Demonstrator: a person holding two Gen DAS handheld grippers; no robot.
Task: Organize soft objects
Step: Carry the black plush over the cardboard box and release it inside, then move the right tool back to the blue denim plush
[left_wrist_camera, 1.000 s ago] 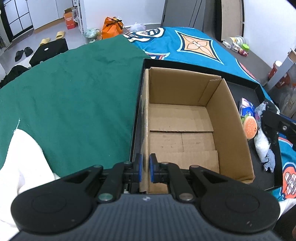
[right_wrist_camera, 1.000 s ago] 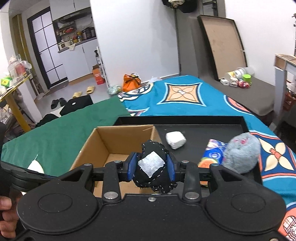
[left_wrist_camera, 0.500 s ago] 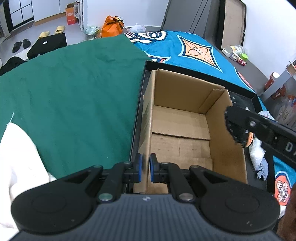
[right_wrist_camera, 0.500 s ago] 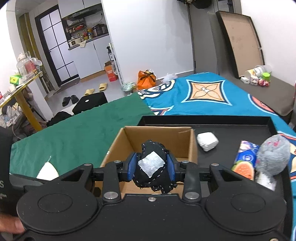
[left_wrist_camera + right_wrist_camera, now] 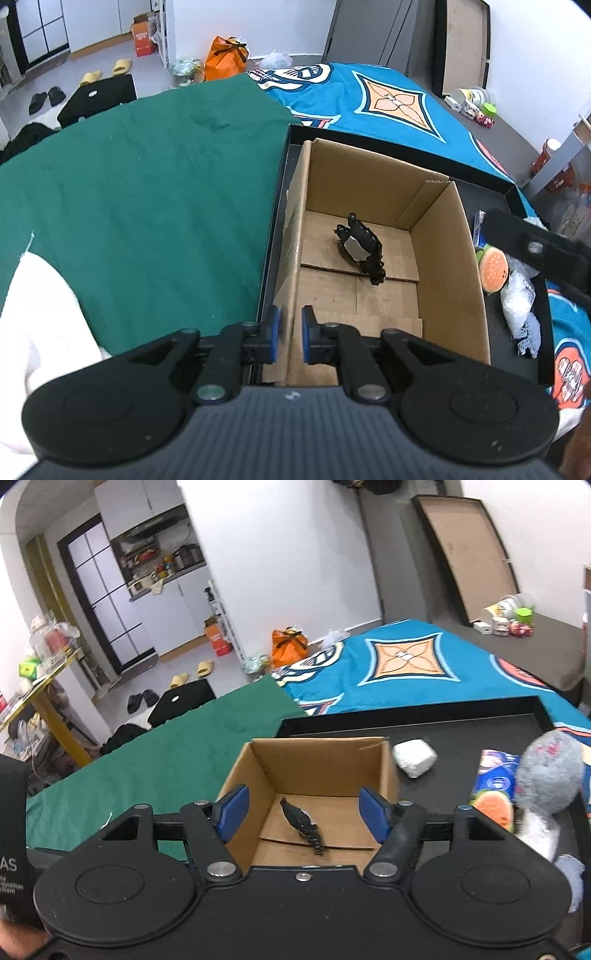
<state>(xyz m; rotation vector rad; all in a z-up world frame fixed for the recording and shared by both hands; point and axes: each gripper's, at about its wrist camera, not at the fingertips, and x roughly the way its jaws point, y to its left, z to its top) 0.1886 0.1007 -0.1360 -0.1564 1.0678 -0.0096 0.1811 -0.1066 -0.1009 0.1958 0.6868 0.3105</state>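
A small black soft pouch with a white patch (image 5: 360, 251) (image 5: 303, 821) lies on the floor of the open cardboard box (image 5: 469, 258) (image 5: 317, 768). Above the box's near edge my right gripper (image 5: 303, 810) hangs with its jaws opening and nothing between the blue pads; part of it shows at the right of the left wrist view (image 5: 535, 247). My left gripper (image 5: 291, 334) is shut on the box's left wall at the near corner, its jaws just easing apart.
The box stands in a black tray (image 5: 461, 716) with a white pouch (image 5: 413, 757), a grey plush ball (image 5: 546, 771), a blue packet (image 5: 495, 775) and an orange round toy (image 5: 493, 271). Green cloth (image 5: 147, 184) and a white cloth (image 5: 37, 314) lie left.
My right gripper has let go of the black pouch, which has dropped into the box. The left gripper's pads stand slightly wider on the box wall.
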